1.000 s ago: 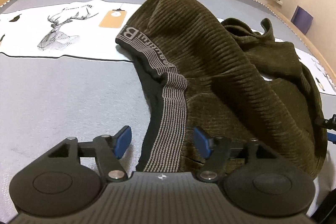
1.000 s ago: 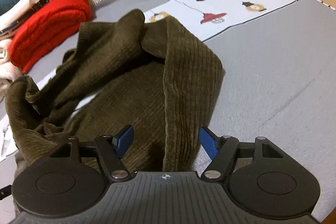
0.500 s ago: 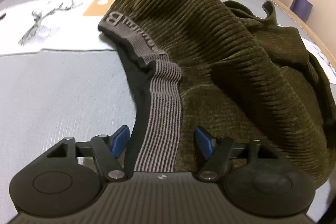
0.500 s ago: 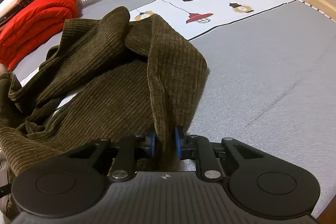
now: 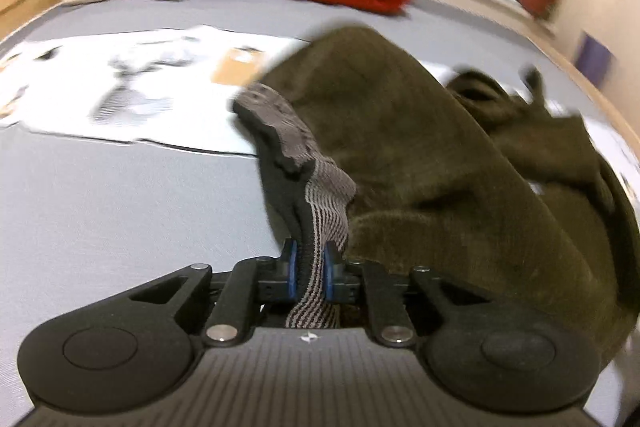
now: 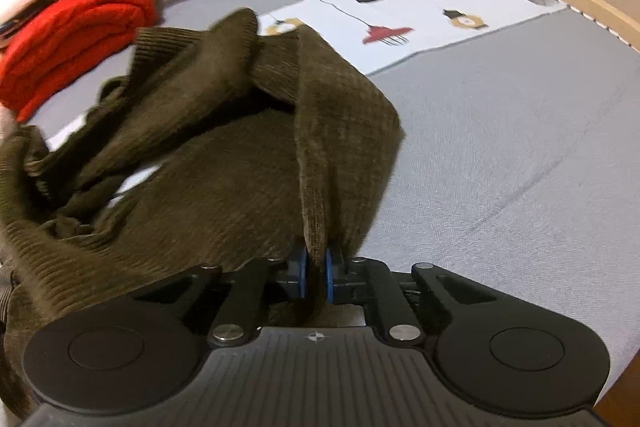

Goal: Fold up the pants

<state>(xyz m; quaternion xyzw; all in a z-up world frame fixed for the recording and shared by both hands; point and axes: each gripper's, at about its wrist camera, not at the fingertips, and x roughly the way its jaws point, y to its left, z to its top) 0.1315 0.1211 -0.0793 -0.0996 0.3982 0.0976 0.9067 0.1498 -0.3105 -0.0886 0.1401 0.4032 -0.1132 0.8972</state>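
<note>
Barely begun: pants [image 5: 432, 163] were seen heaped, crumpled, on the grey bed [image 5: 120, 195]. Waistband [image 5: 320, 187] was pinched by the left gripper [image 5: 308, 269]; a corduroy edge [image 6: 320, 195] was clamped by the right gripper [image 6: 316, 275]. No fold was made; spreading flat remained

My right gripper [image 6: 316, 273] was clamped on a fold of the olive corduroy pants [image 6: 208, 155], which lay crumpled on the grey bed cover [image 6: 500, 167]. A folded red blanket [image 6: 76, 35] sat beyond them, near a white printed panel [image 6: 420, 15].
</note>
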